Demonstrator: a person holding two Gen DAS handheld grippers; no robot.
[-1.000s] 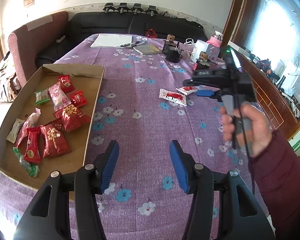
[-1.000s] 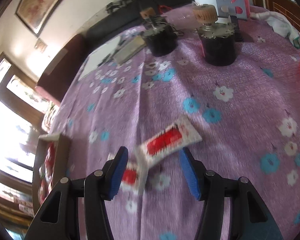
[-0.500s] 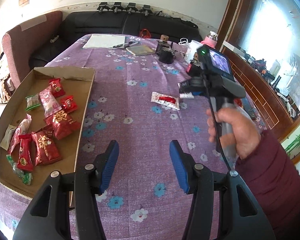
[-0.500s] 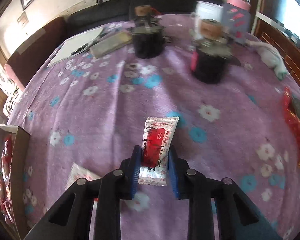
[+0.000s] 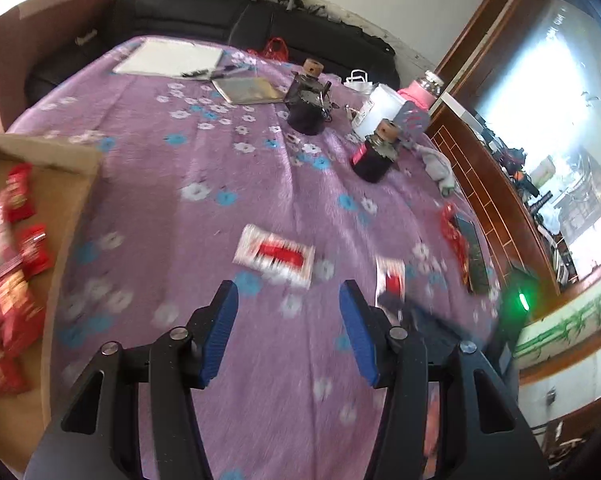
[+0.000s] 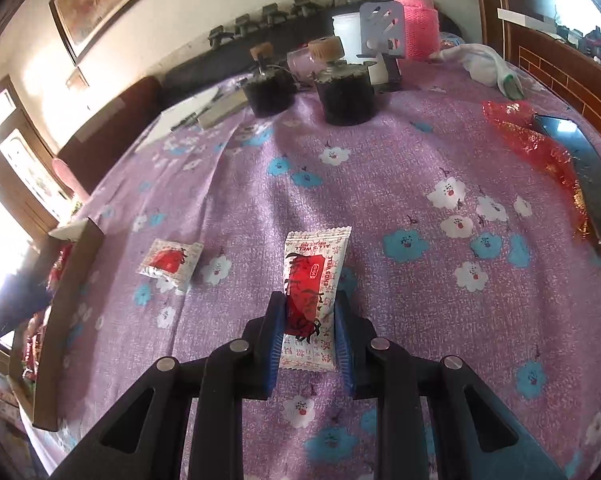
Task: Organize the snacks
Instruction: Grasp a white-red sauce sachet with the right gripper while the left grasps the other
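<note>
a: left view first. what was going on?

b: left gripper (image 5: 288, 334) hung over the purple cloth (image 5: 204, 184) with its jaws wide apart and nothing between them. a white-and-red packet (image 5: 274, 256) lay flat on the cloth just ahead of the fingertips, not touching them. pretty blurred tbh.

a: and the box?

b: cardboard box (image 5: 66, 216) sat at the left edge, with red snacks (image 5: 14, 276) inside it. at the right i could make out the right gripper (image 5: 392, 300) low over the cloth with a second packet (image 5: 390, 276) at its tip, but it was too smeared to read the grip from there.

a: ok, right view?

b: much clearer. right gripper (image 6: 308, 328) had its blue pads (image 6: 274, 336) pressed in on both sides of a packet (image 6: 314, 292), clamped around its lower half. the top of the packet stuck out forward past the fingertips. couldn't tell if it was off the cloth (image 6: 380, 184) or still touching it.

a: the other one?

b: other packet (image 6: 170, 260) lay flat on the cloth to the left, between the gripper and the box (image 6: 68, 280). two dark jars (image 6: 346, 92) stood further back, and a phone (image 6: 580, 172) with red wrap (image 6: 536, 144) sat at the right.
</note>
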